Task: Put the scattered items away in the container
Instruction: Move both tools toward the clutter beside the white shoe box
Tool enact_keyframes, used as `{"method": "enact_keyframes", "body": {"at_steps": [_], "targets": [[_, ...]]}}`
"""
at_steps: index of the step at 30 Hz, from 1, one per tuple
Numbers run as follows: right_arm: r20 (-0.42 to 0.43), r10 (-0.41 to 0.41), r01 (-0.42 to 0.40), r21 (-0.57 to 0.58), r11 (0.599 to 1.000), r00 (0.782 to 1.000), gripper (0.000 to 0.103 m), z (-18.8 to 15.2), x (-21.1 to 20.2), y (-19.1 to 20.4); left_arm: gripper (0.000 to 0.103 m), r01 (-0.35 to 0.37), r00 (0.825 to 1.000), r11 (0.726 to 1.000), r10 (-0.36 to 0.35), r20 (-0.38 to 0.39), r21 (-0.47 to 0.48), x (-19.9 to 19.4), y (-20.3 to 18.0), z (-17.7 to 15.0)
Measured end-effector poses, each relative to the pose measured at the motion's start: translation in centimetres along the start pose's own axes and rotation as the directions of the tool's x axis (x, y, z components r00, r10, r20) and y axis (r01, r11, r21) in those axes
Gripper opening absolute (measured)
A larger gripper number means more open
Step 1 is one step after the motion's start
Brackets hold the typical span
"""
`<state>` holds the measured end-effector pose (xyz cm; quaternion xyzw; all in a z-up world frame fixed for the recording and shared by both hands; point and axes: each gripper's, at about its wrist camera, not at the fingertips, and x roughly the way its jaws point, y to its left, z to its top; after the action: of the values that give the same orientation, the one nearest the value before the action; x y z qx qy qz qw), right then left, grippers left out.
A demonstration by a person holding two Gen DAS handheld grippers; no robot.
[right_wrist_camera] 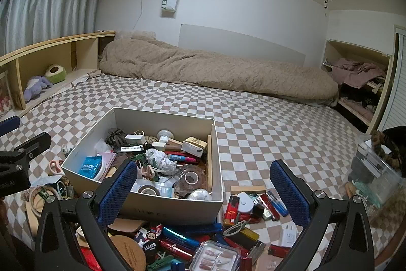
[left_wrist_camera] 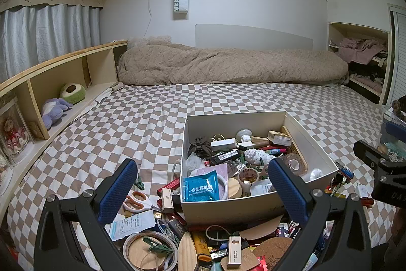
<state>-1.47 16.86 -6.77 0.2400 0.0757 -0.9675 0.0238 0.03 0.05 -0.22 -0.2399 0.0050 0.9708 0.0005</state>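
A cream cardboard box [left_wrist_camera: 317, 144] [right_wrist_camera: 83, 141] sits on the checkered bed, part full of small items: tape rolls, a blue packet [left_wrist_camera: 200, 187], pens, chargers. Scattered items lie in front of it and to both sides: orange-handled scissors [left_wrist_camera: 137, 201], a tape ring [left_wrist_camera: 149, 250], a white USB stick [left_wrist_camera: 234, 250], a cork coaster [right_wrist_camera: 129, 253], a red lighter [right_wrist_camera: 231, 210], a white plug [right_wrist_camera: 288, 235], a nail case [right_wrist_camera: 215, 259]. My left gripper [left_wrist_camera: 203, 187] is open and empty above the box's near edge. My right gripper [right_wrist_camera: 203, 187] is open and empty above the box's right front corner.
A rolled beige duvet [left_wrist_camera: 228, 62] lies across the far side of the bed. A wooden shelf [left_wrist_camera: 50, 83] with plush toys runs along the left. A clear plastic organiser [right_wrist_camera: 375, 169] stands at the right. Checkered sheet [right_wrist_camera: 266, 123] stretches beyond the box.
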Motion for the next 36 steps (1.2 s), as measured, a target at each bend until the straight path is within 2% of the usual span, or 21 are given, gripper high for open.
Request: {"method": "enact_keyframes", "body": {"at_steps": [18,24,29,36], "targets": [[0.003,-0.018,0.018,-0.01,1.0,1.0,0.103,0.1,0.3,-0.4,0.103,-0.007,1.0,1.0,0.007,0.005,-0.006,0.0,0.3,-0.2],[-0.016,-0.03,0.03,0.032,0.999,0.999,0.103,-0.5,1.4,-1.8,0.103,-0.029,1.0,1.0,0.029,-0.003,-0.008,0.6,1.0,-0.6],[-0.033,-0.038,0.041,0.072,0.997,0.999,0.103,-1.0,2.2,-2.8,0.103,-0.042,0.999,0.999,0.041,-0.034,-0.017,1.6,1.7,-0.9],[-0.09,-0.054,0.067,0.153,0.986,0.994,0.103,-2.1,4.1,-4.7,0.103,-0.027,0.995,0.998,0.022,-0.095,-0.051,3.2,2.6,-1.6]]}}
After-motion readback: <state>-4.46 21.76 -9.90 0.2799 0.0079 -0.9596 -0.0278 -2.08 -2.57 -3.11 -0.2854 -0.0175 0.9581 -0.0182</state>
